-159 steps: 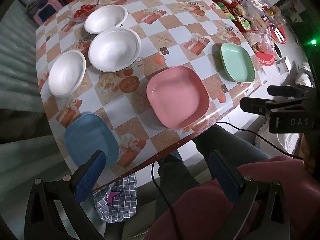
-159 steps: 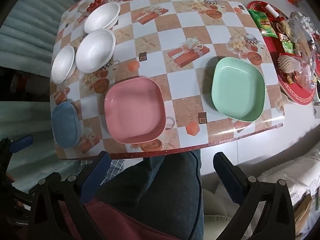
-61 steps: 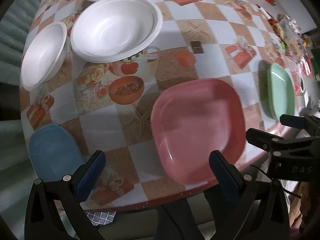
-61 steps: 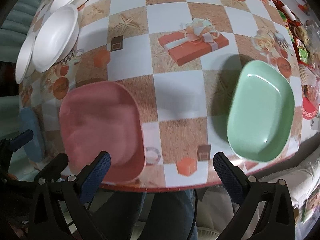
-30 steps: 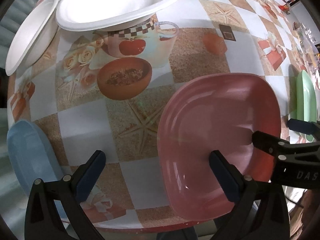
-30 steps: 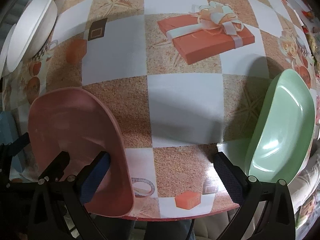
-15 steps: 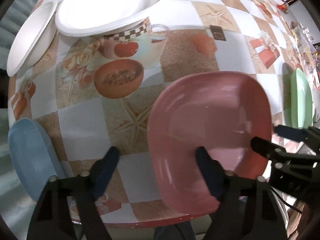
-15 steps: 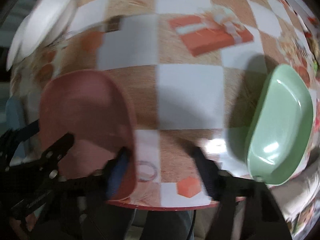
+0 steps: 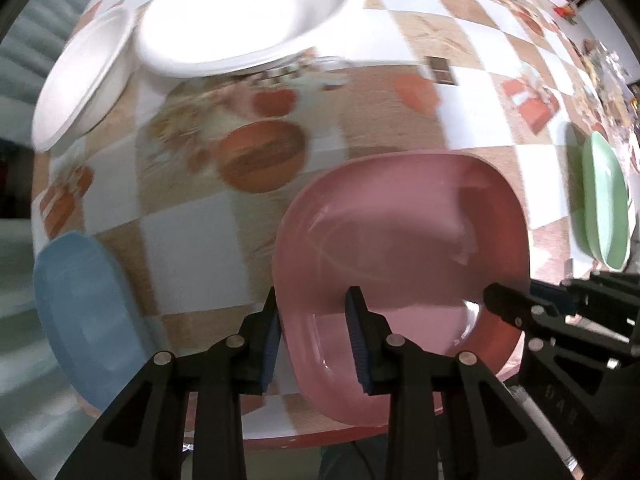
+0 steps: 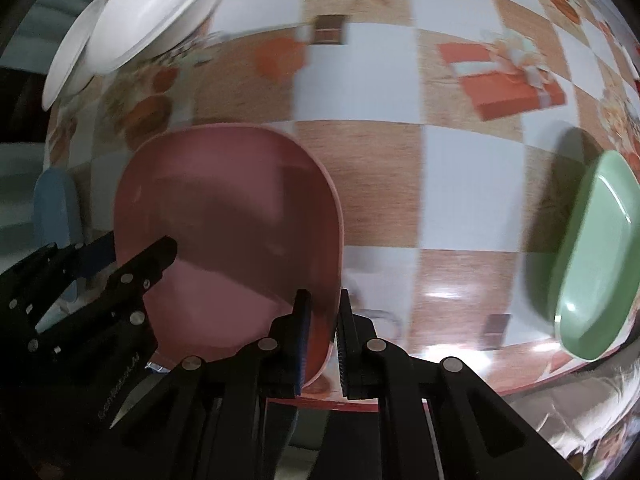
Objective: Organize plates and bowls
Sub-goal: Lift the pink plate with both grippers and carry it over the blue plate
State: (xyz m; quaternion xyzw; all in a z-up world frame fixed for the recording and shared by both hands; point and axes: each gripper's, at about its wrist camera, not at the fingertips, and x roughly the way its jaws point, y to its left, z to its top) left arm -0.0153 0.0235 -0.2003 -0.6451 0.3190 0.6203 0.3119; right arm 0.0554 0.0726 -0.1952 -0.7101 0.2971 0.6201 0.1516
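A pink square plate (image 9: 404, 236) lies near the front edge of the checkered table (image 9: 192, 236); it also shows in the right wrist view (image 10: 224, 216). My left gripper (image 9: 314, 336) is shut on the plate's near left rim. My right gripper (image 10: 322, 334) is shut on its near right rim. A blue plate (image 9: 80, 308) lies to the left, a green plate (image 10: 592, 256) to the right. White bowls (image 9: 240, 12) sit at the far left.
The table's front edge (image 10: 400, 404) runs just under both grippers. The right gripper shows in the left wrist view (image 9: 532, 308), close to the plate's right rim. Clutter sits at the table's far right (image 9: 608, 68).
Both grippers moved in to the pink plate and closed on its near rim, left on the left side, right on the right side. Half a second ago both were still open.
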